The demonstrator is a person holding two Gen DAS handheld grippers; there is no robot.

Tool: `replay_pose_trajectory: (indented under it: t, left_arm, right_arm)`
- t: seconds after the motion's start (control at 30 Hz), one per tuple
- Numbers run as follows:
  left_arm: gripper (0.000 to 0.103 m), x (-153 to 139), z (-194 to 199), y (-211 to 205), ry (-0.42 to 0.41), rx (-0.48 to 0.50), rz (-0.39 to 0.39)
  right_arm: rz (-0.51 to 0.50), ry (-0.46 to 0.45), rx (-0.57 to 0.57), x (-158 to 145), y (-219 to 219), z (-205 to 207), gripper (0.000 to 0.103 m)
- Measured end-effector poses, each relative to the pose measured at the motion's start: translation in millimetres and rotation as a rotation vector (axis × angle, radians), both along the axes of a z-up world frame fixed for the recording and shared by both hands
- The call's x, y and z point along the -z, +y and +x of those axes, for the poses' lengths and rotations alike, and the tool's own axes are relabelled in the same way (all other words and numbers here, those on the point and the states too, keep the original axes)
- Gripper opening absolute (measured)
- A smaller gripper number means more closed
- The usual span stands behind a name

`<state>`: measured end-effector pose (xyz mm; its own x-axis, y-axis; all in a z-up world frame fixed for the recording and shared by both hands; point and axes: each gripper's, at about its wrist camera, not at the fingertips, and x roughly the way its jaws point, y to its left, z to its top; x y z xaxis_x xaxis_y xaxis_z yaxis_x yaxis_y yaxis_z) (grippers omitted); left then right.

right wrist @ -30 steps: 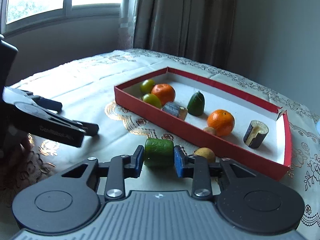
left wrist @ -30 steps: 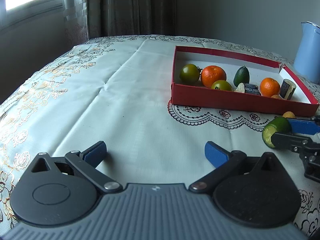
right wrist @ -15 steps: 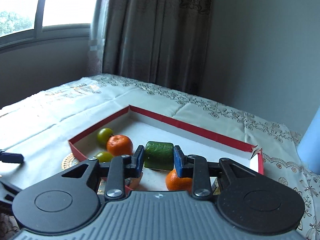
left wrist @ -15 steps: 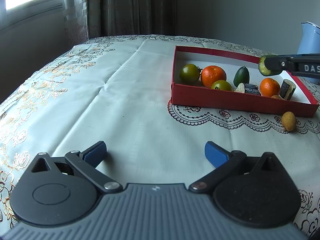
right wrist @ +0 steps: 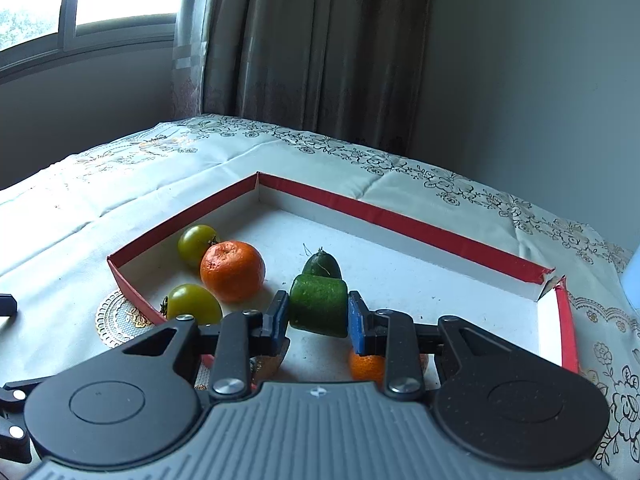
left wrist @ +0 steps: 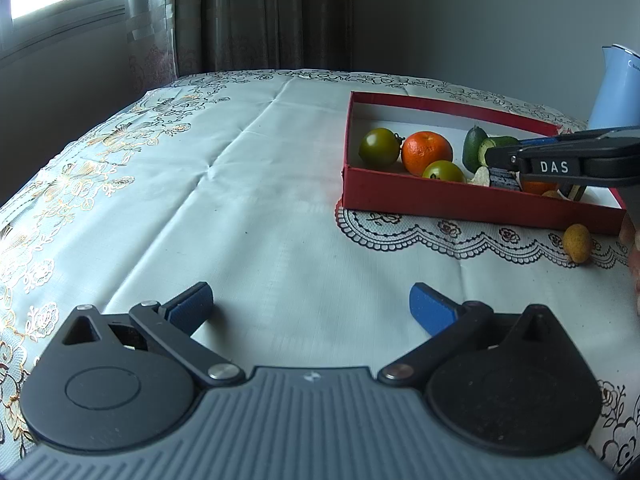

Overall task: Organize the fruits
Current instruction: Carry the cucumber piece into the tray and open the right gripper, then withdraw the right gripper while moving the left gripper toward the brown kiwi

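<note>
Right wrist view: my right gripper (right wrist: 318,314) clamps the cucumber chunk (right wrist: 318,305) over the box (right wrist: 404,222), avocado (right wrist: 322,263) just behind, orange (right wrist: 232,271) beside. My left gripper (left wrist: 310,306) gapes empty, well apart.

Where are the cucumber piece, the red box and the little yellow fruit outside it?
cucumber piece (right wrist: 318,306): right wrist view, its green side.
red box (left wrist: 440,200): left wrist view, its near wall.
yellow fruit (left wrist: 577,243): left wrist view, its middle.
</note>
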<state>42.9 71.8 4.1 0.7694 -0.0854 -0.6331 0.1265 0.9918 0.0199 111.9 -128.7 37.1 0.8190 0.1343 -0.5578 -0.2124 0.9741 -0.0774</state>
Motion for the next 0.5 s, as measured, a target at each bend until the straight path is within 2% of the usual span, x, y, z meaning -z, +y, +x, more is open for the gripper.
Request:
replay_pose_trajectory:
  t: [0.1, 0.23, 0.27, 0.3, 0.37, 0.4, 0.5]
  left_arm:
    - [0.103, 0, 0, 0, 0.000, 0.000, 0.000]
    - [0.103, 0, 0, 0, 0.000, 0.000, 0.000]
    - [0.103, 0, 0, 0, 0.000, 0.000, 0.000]
    - [0.103, 0, 0, 0, 0.000, 0.000, 0.000]
    - [0.103, 0, 0, 0, 0.000, 0.000, 0.000]
    - [0.103, 0, 0, 0, 0.000, 0.000, 0.000]
    - [0.103, -1, -1, 0, 0.000, 0.000, 0.000]
  right_arm:
    - [0.014, 0.002, 0.012, -2, -2, -2, 0.030]
    - [0.067, -0.034, 0.033, -16, -18, -24, 0.031]
    - [0.087, -0.041, 0.034, -19, -24, -34, 0.034]
    - [0.102, -0.049, 0.034, -22, -30, -44, 0.040]
    - [0.098, -0.069, 0.064, -25, -43, -68, 0.081]
    - [0.086, -0.086, 0.092, -24, -49, -81, 0.086]
    - [0.054, -0.099, 0.136, -18, -68, -115, 0.087]
